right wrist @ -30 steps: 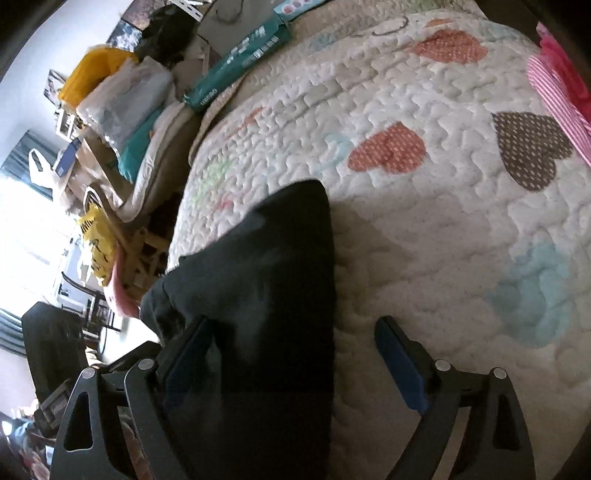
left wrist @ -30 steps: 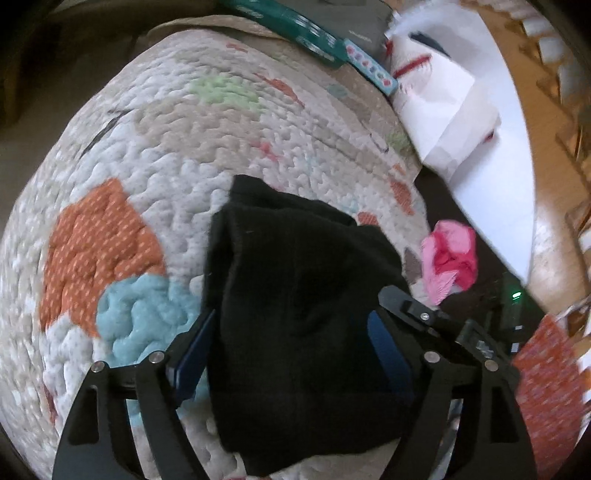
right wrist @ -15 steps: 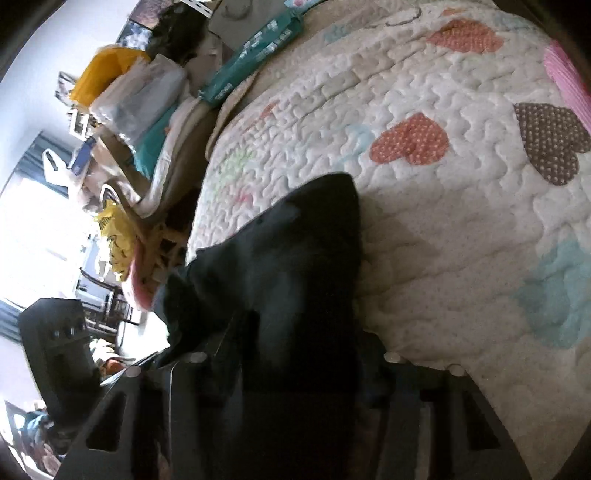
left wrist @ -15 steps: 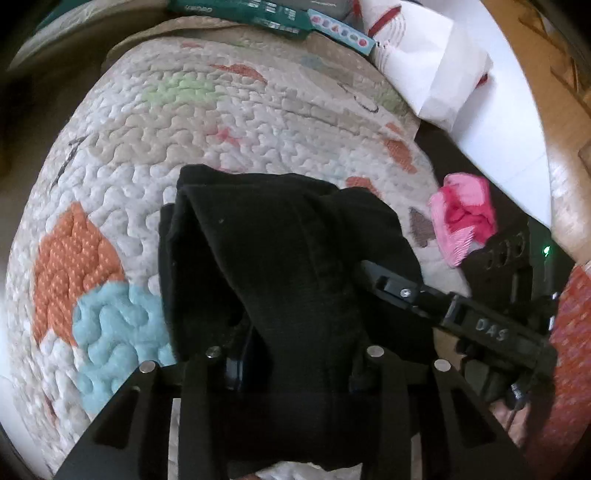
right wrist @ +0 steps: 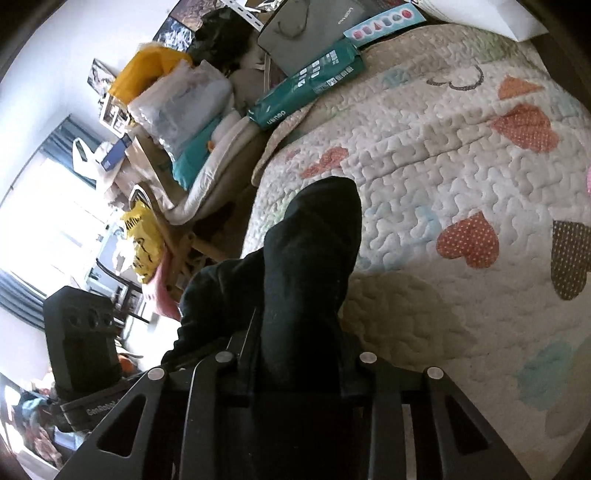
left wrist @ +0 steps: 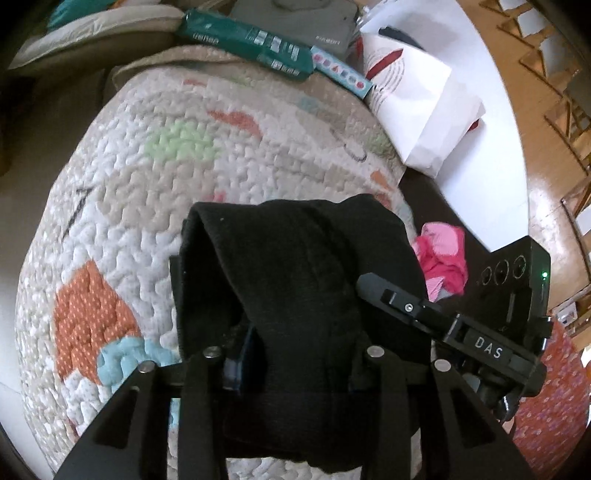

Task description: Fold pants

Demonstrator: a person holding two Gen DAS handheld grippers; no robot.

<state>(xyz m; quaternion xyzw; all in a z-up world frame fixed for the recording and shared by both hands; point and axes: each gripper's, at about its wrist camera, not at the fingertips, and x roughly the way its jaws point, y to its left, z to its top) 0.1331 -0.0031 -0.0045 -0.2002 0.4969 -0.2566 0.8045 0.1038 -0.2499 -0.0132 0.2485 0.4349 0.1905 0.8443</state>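
The black pants (left wrist: 295,266) are folded into a thick bundle and held up over the quilted bedspread (left wrist: 155,192). My left gripper (left wrist: 295,369) is shut on the near edge of the bundle; the cloth bulges up between its fingers. My right gripper (right wrist: 295,365) is shut on the other side of the same pants (right wrist: 314,258), which hang forward from it above the quilt (right wrist: 461,155). The right gripper's body shows in the left wrist view (left wrist: 454,332), close against the bundle. The left gripper's body shows in the right wrist view (right wrist: 81,332).
A pink garment (left wrist: 443,258) lies at the bed's right edge. A green package (left wrist: 251,40), a grey bag (left wrist: 303,18) and a white paper bag (left wrist: 417,99) sit at the far end. Piled bedding and bags (right wrist: 177,107) stand beside the bed.
Both grippers were open around the pants lying flat on the quilt. Both have shut on the bundle and lifted it off the quilt.
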